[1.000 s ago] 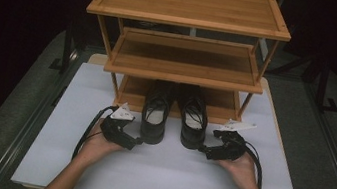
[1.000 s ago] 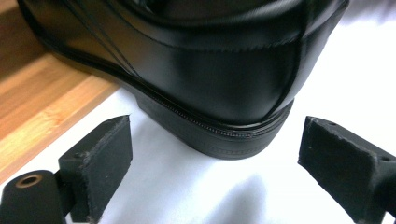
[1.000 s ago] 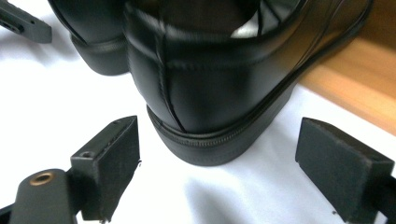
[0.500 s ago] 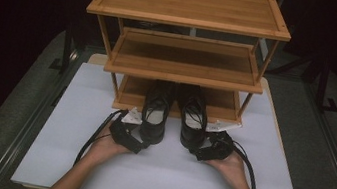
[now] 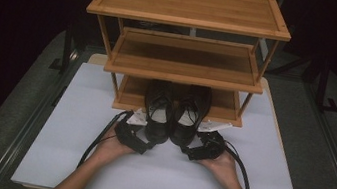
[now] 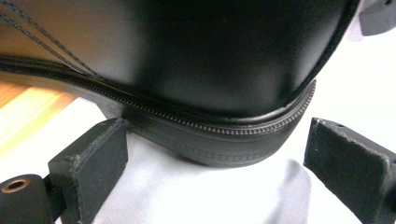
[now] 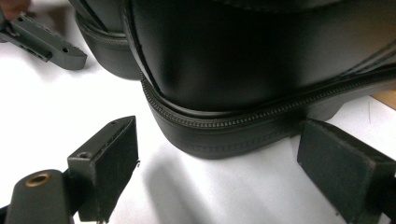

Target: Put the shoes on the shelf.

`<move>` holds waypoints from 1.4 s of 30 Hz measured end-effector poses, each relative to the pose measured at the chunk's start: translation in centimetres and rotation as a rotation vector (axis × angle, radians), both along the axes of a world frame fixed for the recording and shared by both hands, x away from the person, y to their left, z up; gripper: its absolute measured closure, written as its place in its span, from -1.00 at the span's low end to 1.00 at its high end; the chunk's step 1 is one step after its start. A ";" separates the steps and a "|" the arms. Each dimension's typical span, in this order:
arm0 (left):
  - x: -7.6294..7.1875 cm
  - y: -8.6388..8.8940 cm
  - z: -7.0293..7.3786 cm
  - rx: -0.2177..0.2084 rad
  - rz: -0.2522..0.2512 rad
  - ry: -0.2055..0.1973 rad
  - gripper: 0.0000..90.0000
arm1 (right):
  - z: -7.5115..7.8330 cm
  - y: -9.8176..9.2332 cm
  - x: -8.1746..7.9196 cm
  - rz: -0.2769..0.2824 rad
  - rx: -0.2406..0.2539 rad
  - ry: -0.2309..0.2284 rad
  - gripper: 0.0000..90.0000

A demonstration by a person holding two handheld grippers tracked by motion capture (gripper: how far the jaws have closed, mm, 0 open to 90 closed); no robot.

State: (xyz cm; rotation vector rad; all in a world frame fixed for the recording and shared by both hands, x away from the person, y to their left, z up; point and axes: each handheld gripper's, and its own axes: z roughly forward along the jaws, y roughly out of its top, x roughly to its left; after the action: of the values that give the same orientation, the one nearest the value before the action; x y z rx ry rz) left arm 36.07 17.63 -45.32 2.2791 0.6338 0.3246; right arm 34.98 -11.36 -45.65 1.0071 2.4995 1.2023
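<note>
Two black leather shoes stand side by side at the front of a wooden rack, heels toward us: the left shoe (image 5: 159,111) and the right shoe (image 5: 190,114). Their toes reach in over the rack's bottom shelf (image 5: 131,95), and their heels stick out onto the white table top (image 5: 66,124). The rack (image 5: 189,6) has three bamboo-coloured shelves, and the two upper ones are bare.

We hold a gripper in each hand, low on the table, just in front of the heels. Our left gripper (image 5: 149,144) sits at the heel of the left shoe. In the left gripper view (image 6: 210,154) its two black jaws stand wide apart, one on each side of the rounded heel (image 6: 224,70), with pale table showing between each pad and the sole. The pads do not press on the shoe.

Our right gripper (image 5: 187,152) sits at the heel of the right shoe. In the right gripper view (image 7: 215,158) its jaws are also spread wide around that heel (image 7: 243,60). The right-hand pad (image 7: 341,168) lies very close to the sole edge; the left-hand pad stands clear of it. Its jaws have just narrowed a touch, yet nothing is clamped. Farther off in that view, a jaw of the left gripper (image 7: 42,39) lies beside the other heel.

Cables trail back from both grippers toward our forearms.
</note>
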 end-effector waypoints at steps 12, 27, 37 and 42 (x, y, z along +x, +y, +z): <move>0.2 0.0 0.4 -0.031 0.023 0.006 -0.78 | 0.2 0.5 -0.2 -0.081 0.020 -0.010 -0.59; 1.5 0.3 2.0 -0.134 0.037 0.044 -0.78 | 2.1 -0.5 1.0 -0.078 0.091 0.000 -0.55; 3.9 0.0 3.2 -0.154 0.050 0.031 -0.78 | 2.9 -0.8 3.1 -0.095 0.107 -0.013 -0.53; 5.2 -0.3 3.2 -0.116 0.050 0.027 -0.78 | 2.7 -0.8 4.3 -0.111 0.101 -0.013 -0.53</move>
State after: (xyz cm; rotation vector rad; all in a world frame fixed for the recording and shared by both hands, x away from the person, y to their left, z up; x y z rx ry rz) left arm 41.27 17.29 -42.12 2.1628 0.7066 0.2747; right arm 39.31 -12.11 -42.91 1.1427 2.3595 1.3081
